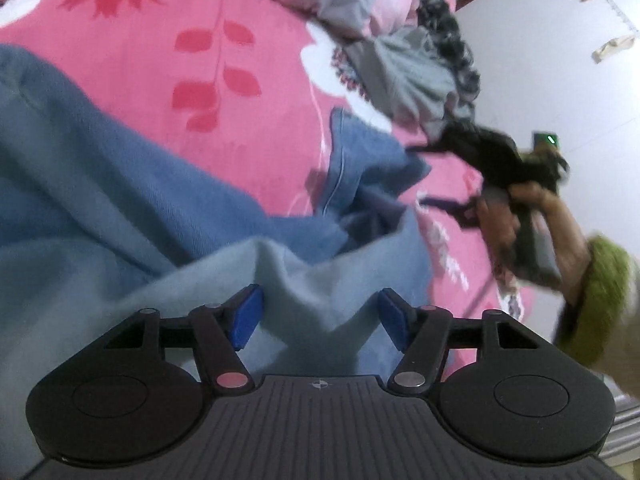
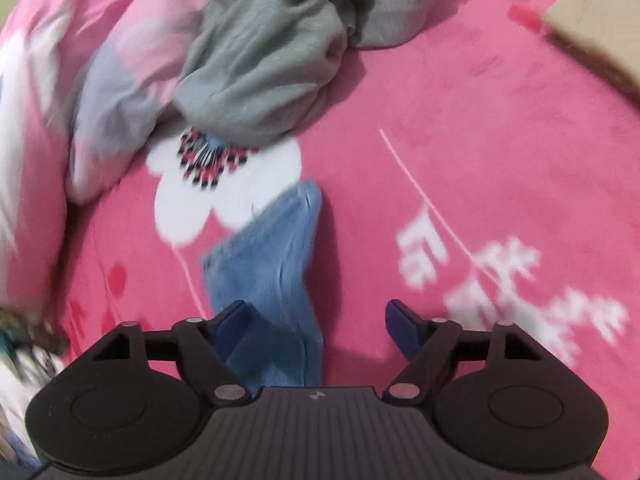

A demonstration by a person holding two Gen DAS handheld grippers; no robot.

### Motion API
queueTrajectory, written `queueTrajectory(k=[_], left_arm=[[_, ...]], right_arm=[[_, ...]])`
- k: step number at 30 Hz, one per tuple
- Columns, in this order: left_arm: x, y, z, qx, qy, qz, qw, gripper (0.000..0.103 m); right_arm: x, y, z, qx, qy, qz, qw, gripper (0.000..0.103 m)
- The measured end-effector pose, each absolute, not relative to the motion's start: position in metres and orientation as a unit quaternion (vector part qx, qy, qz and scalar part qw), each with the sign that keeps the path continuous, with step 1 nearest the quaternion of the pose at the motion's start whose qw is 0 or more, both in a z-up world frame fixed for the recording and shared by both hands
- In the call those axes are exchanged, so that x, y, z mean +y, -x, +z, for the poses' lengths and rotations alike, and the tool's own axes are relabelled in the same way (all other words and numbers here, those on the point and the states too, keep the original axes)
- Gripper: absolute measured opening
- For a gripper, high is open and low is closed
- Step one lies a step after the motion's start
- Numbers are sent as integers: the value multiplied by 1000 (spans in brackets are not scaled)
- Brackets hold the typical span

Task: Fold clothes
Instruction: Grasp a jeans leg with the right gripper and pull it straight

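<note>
A blue sweater (image 1: 120, 200) lies rumpled on the pink flowered bed cover (image 1: 160, 32). My left gripper (image 1: 321, 316) is open just above it; a raised fold of pale blue fabric sits between its blue pads (image 1: 249, 316) without being pinched. In the right wrist view a narrow end of the blue sweater (image 2: 272, 264) stretches away over the pink cover (image 2: 440, 120). My right gripper (image 2: 318, 330) stands open, with this end lying by its left finger and the right pad (image 2: 402, 334) over bare cover.
A crumpled grey garment (image 2: 264, 64) and a pink-grey quilt (image 2: 100, 92) lie beyond the sweater end. A cardboard box (image 2: 596, 28) is at the far right. In the left wrist view a hand (image 1: 520, 216) in a green sleeve (image 1: 596, 296) holds the blurred other tool near a white wall (image 1: 560, 60).
</note>
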State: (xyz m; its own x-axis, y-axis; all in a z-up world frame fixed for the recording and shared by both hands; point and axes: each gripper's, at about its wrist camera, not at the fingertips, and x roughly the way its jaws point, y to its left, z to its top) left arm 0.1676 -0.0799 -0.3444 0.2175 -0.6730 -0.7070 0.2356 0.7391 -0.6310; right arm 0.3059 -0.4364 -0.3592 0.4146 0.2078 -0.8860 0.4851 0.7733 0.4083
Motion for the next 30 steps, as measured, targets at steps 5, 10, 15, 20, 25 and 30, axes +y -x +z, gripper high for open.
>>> queueTrajectory(k=[5,10,15,20,25,30], left_arm=[[-82,-157,-355,572,204,-277,745,63],[-79,-157,-357,592,236,-244,731,63],[-68,-160,-334,593,253,-226,730,63],[-50,-163,-308,583,276,-203,736,63],[-52,-173,-307,567,301,-183,744,63],[-89,-175,-327,596,253,-192,737,63]], right_arm=[[-442,-338,-390,556,-324,-51,764,88],[-453,-331,-370,547,-334,25,768,4],[-492,-294,-307,492,-380,71,780,4],[-577,-179,-246,459,-451,20,765,4],[-625,-84,-269,557,-398,-104,721,4],[-634,-74,-333,653,-290,-196,672,11]])
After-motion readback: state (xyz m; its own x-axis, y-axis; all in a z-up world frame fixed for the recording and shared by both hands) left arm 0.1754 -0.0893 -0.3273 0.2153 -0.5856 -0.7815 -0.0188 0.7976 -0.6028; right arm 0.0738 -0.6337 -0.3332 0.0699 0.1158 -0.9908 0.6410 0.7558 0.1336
